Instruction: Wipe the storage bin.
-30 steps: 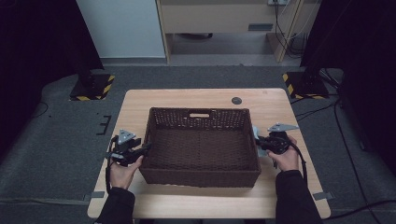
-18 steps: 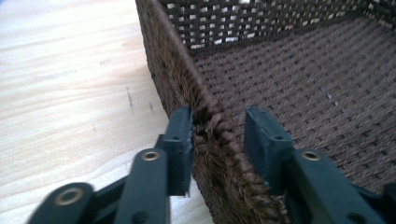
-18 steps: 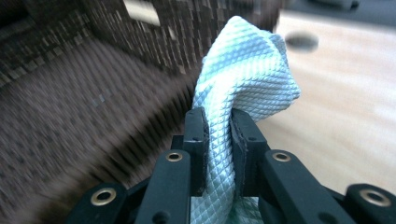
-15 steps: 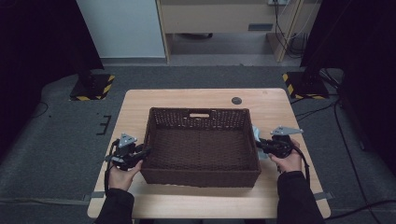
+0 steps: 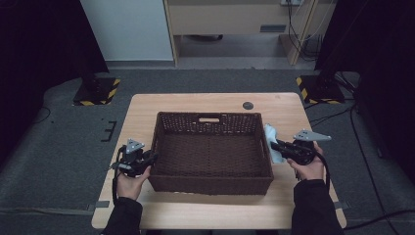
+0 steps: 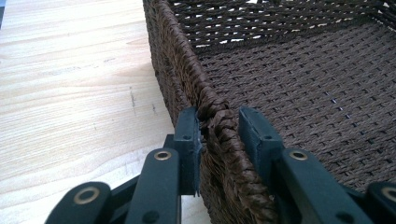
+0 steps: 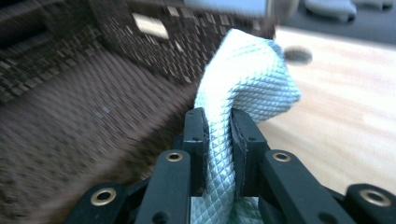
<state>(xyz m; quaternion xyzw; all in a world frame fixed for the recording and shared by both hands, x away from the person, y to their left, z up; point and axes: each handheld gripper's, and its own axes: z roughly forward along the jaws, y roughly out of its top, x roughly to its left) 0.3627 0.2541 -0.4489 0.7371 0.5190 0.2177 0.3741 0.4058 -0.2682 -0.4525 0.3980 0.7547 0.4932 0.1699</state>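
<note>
Woven brown wicker basket point(image 5: 213, 152) sits square in the middle of the pale wooden table point(image 5: 195, 103), its cut-out handle slot on the far wall at twelve o'clock. Down at eight o'clock of the basket, the left gripper point(image 5: 147, 160) comes in low, forearm rising from the table's near edge, hand wrapped under the tool, jaws pointing toward three o'clock at the basket's left wall. From the left gripper view, the jaws straddle that braided rim point(image 6: 215, 116): one black pad on the outside face, one on the inside, and they have just been closing, with the wicker between them. The outer pad is against the weave; the inner one sits right at the braid, whether it presses I cannot quite tell.

Over at three o'clock, the right gripper point(image 5: 275, 146) is held level, wrist straight, hand cupped beneath it, grey plate on top, jaws aimed toward nine o'clock at the basket's right wall. It's pinching a pale blue-white cloth point(image 7: 243, 79), pads squeezed tight on a textured fold that bulges above the jaws. That cloth hangs just beside the right rim, outside the basket. A small dark disc point(image 5: 248, 105) lies on the table at one o'clock, well apart.
</note>
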